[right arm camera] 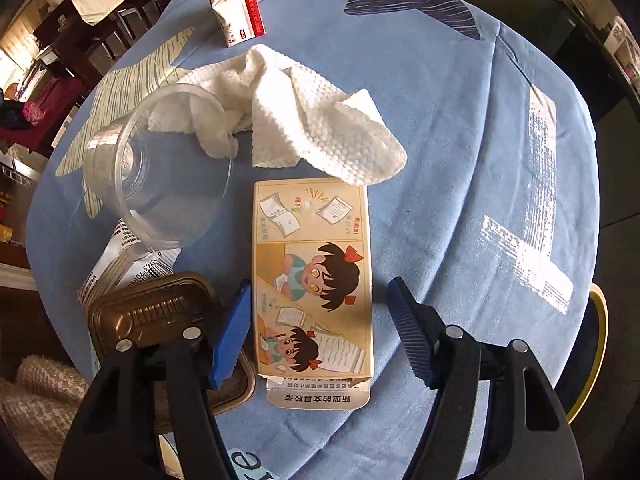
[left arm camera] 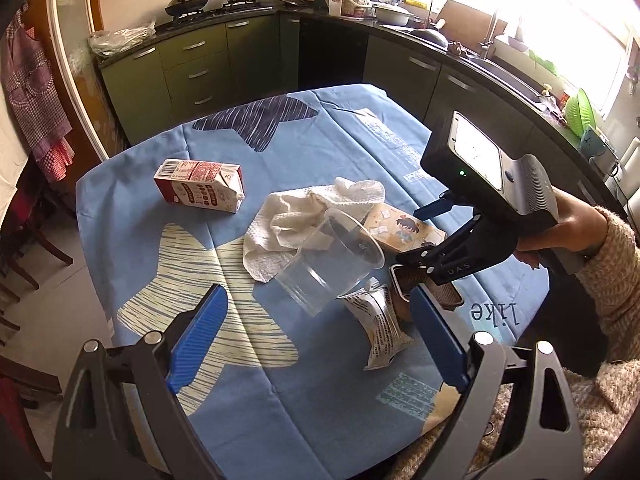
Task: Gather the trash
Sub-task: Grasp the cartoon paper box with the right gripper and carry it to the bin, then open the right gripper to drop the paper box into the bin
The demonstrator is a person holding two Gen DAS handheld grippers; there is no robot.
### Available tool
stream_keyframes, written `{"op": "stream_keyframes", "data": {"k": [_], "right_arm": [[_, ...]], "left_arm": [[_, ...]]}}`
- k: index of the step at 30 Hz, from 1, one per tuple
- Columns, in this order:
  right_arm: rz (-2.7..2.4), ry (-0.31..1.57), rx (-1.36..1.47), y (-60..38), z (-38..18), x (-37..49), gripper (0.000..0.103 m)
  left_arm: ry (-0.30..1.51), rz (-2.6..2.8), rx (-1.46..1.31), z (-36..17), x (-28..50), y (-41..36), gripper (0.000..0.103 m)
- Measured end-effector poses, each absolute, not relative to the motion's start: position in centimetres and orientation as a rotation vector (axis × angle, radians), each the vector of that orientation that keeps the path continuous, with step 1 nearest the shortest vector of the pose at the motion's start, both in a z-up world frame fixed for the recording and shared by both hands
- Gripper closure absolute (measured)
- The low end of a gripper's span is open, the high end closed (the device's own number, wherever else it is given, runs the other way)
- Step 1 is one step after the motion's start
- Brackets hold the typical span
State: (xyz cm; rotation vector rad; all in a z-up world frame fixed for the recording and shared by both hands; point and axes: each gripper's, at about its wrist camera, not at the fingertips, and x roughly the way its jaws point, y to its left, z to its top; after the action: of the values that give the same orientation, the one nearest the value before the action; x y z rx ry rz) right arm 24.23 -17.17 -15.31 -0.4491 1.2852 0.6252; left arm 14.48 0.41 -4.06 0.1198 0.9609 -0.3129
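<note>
My right gripper (right arm camera: 320,336) hung open astride the near end of the cartoon box (right arm camera: 312,280) on the blue cloth (right arm camera: 460,140); closing seemed next. My left gripper (left arm camera: 316,344) gaped empty. Beyond lay clear cup (right arm camera: 160,168), paper towel (right arm camera: 320,128), milk carton (right arm camera: 236,8).

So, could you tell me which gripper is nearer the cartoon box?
Right. The right gripper straddles the cartoon box, jaws open; the left gripper hangs back, beyond the clear cup.
</note>
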Motion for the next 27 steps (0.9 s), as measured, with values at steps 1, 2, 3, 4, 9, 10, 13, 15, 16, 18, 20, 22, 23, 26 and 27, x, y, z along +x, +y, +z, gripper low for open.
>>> {"op": "stream_keyframes", "data": {"k": [1, 2, 3, 4, 9, 10, 13, 15, 16, 18, 20, 22, 23, 26, 27], "right_arm": [[0.621, 1.279, -0.446, -17.6, -15.2, 24.2, 0.043], [0.618, 1.274, -0.436, -17.8, -15.1, 24.2, 0.045], [0.618, 1.276, -0.425, -18.0, -15.1, 24.3, 0.046], [0.614, 1.267, -0.423, -18.2, -15.1, 24.3, 0.046], [0.603, 1.244, -0.395, -20.2, -14.5, 24.0, 0.046], [0.601, 1.24, -0.383, -21.1, -14.0, 23.9, 0.046], [0.599, 1.226, -0.337, -23.0, -12.8, 23.6, 0.046], [0.594, 1.212, -0.303, -24.1, -11.9, 23.3, 0.046], [0.587, 1.203, -0.288, -25.2, -11.3, 23.1, 0.046], [0.542, 1.178, -0.254, -28.0, -10.1, 23.2, 0.046], [0.473, 1.161, -0.205, -31.2, -9.2, 24.0, 0.046], [0.382, 1.145, -0.145, -35.7, -8.3, 25.2, 0.046], [0.333, 1.14, -0.115, -37.9, -8.1, 25.7, 0.046], [0.191, 1.13, -0.037, -44.1, -8.3, 27.0, 0.046], [0.149, 1.128, -0.017, -46.1, -8.7, 27.3, 0.046]], "left_arm": [[0.964, -0.314, 0.12, -4.1, 14.6, 0.3, 0.015], [0.969, -0.314, 0.122, -4.2, 14.6, 0.2, 0.015], [0.974, -0.316, 0.124, -4.4, 14.7, 0.1, 0.015], [0.978, -0.318, 0.126, -4.5, 14.7, 0.0, 0.015], [0.995, -0.317, 0.133, -4.9, 15.1, -0.4, 0.015], [0.998, -0.317, 0.135, -4.9, 15.2, -0.5, 0.016], [1.003, -0.33, 0.153, -4.9, 15.2, -1.2, 0.015], [1.003, -0.34, 0.167, -4.8, 15.1, -1.9, 0.015], [1.001, -0.347, 0.174, -4.7, 15.1, -2.2, 0.015], [0.999, -0.358, 0.183, -4.6, 15.2, -2.9, 0.015], [0.999, -0.37, 0.193, -4.6, 15.2, -3.7, 0.015], [1.002, -0.384, 0.203, -4.6, 15.3, -4.4, 0.015], [1.004, -0.39, 0.209, -4.7, 15.3, -4.9, 0.015], [1.008, -0.406, 0.224, -4.8, 15.5, -5.9, 0.015], [1.009, -0.41, 0.228, -4.7, 15.5, -6.3, 0.015]]}}
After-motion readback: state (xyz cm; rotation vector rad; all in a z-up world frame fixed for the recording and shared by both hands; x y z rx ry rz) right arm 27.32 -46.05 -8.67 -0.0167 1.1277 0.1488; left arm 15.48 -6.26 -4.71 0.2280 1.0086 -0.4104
